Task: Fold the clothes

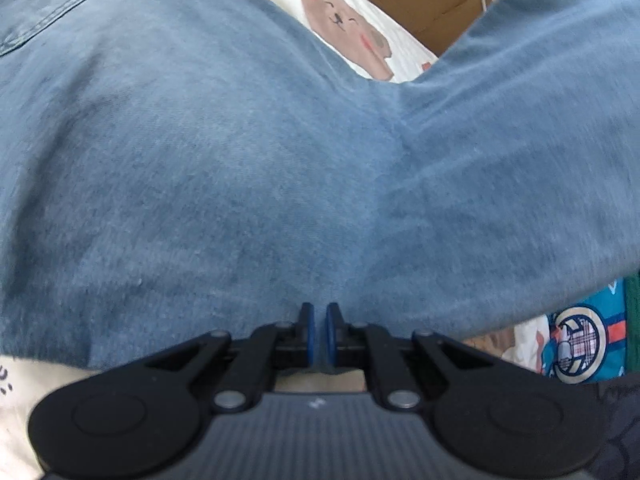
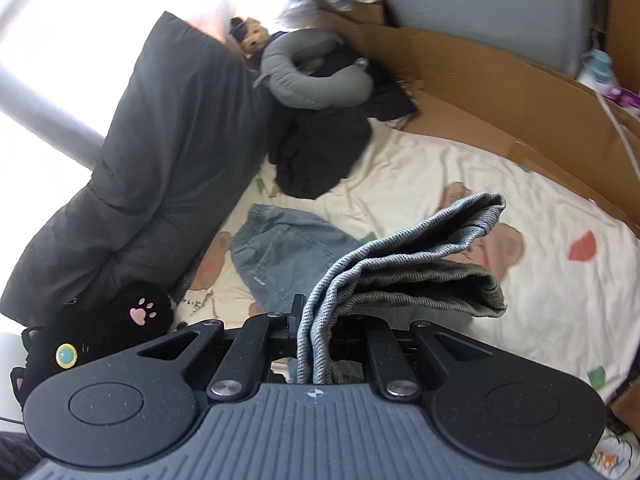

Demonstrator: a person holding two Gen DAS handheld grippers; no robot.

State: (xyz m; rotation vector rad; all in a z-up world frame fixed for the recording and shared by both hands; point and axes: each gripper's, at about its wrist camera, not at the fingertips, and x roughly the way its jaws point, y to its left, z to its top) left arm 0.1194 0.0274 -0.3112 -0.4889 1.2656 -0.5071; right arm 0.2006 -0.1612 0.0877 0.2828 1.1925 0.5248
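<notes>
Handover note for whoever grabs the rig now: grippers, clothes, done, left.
Left gripper: shut on the edge of the blue denim jeans, which fill its view, lifted over the cream bear-print bedsheet.
Right gripper: shut on bunched layers of the jeans' leg hem.
Jeans' waist end lies on the sheet.
Done: both ends gripped.
Left: probably bring the hem to the waist, lay flat, release.
</notes>
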